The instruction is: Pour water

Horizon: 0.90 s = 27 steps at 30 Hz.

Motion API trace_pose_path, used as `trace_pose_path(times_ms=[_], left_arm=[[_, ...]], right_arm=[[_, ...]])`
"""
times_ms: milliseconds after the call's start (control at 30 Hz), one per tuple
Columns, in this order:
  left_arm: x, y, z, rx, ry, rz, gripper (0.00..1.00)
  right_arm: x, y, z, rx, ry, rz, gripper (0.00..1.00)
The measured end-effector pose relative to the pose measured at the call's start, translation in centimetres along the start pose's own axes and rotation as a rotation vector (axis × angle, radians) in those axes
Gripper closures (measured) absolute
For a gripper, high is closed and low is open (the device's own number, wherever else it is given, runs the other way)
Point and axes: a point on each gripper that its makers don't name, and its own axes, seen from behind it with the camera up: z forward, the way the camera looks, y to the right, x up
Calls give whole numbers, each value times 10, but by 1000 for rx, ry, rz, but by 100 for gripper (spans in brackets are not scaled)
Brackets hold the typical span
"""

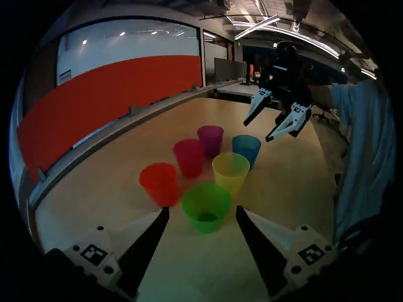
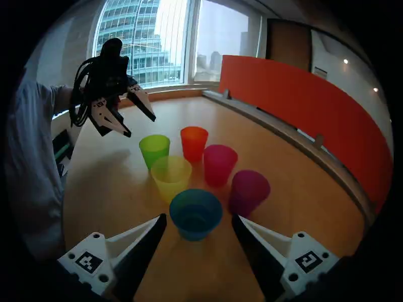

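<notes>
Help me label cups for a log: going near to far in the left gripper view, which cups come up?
green cup → orange cup → yellow cup → pink cup → blue cup → purple cup

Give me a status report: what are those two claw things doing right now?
Left gripper open, empty, facing green cup. Right gripper open, empty, facing blue cup. Both cups upright on table; nothing in the way.

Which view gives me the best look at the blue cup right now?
The right gripper view: the blue cup sits nearest, just ahead of the open right tongs, its inside visible. The left gripper view shows it farther off, partly behind the yellow cup.
</notes>
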Motion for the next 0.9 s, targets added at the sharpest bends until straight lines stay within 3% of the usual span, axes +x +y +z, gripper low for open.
trace_pose_path(times_ms=[567, 900], left_arm=[[-26, 5, 36, -62, -111, 8, 1], [-24, 7, 54, -88, -126, 2, 2]], right_arm=[[-19, -2, 25, 22, -34, 6, 0], [-20, -2, 41, 33, -33, 12, 0]])
